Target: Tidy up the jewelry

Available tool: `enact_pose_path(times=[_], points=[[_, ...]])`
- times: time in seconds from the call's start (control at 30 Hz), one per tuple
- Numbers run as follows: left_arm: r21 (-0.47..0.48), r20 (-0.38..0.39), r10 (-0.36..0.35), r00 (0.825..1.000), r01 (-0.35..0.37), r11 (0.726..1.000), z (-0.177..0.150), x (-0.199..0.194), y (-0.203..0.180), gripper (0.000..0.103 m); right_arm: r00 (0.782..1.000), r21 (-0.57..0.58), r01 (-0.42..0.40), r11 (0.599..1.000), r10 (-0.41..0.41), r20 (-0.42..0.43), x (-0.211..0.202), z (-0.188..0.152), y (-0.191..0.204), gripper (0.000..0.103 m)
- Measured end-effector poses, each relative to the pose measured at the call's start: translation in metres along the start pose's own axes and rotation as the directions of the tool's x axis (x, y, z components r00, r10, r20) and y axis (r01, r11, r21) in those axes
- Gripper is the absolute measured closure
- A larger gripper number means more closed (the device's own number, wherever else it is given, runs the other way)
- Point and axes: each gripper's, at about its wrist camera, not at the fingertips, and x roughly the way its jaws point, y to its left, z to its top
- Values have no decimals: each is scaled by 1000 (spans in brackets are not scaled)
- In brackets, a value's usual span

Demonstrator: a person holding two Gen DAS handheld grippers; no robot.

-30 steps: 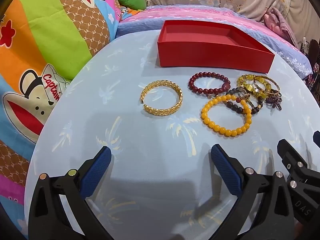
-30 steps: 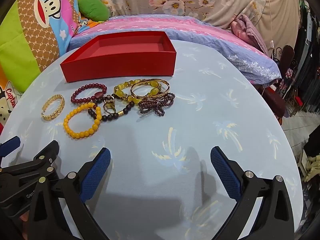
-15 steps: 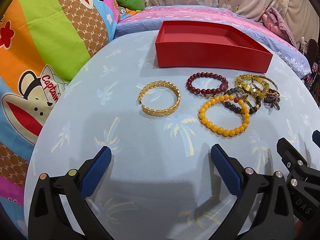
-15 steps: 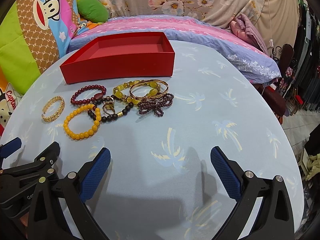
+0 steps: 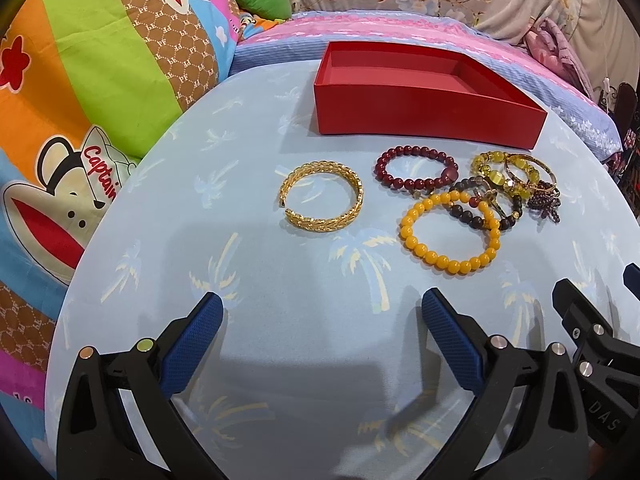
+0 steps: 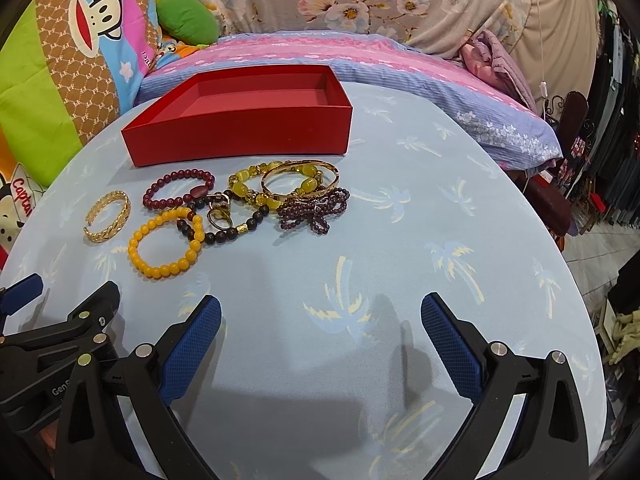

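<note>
An open red box (image 5: 424,108) (image 6: 240,124) stands at the far side of the round table. In front of it lie a gold cuff bracelet (image 5: 322,196) (image 6: 107,217), a dark red bead bracelet (image 5: 416,171) (image 6: 178,191), a yellow bead bracelet (image 5: 450,236) (image 6: 165,247), and a tangle of black, green-yellow, gold and purple bracelets (image 5: 516,192) (image 6: 296,196). My left gripper (image 5: 320,320) is open and empty, short of the gold cuff. My right gripper (image 6: 320,320) is open and empty, nearer than the pile and to its right.
The table has a light blue palm-print cloth (image 6: 400,240). Colourful cartoon cushions (image 5: 80,100) rise at the left. A pink and blue bedspread (image 6: 360,56) lies behind the box. Clothes and furniture (image 6: 600,140) stand off to the right.
Both grippers have drifted slightly; the jewelry and box sit a touch lower and closer in view. Nothing has been picked up or moved.
</note>
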Motion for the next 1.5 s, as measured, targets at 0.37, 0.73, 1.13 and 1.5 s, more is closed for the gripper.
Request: enact_pose_path(times=[0.37,0.73,1.13,1.5], points=[[0,0,-4,1000,4,1000,0,0,0,8,1000,-1,2,1000,-2,0,0,0,0,6],[2,-2,-9,1000,9,1000,0,2,-2,8,1000,-3,7,1000,-7,1,-3,-1,0,6],[1,-2,-8,1000,8,1000,0,1,-1,8,1000,-3,7,1000,-7,1,-2,-1,1,6],[1,-4,-8,1000,8,1000,0,2,-2,8,1000,-1,5,1000,-5,2,-2,-2,0,6]])
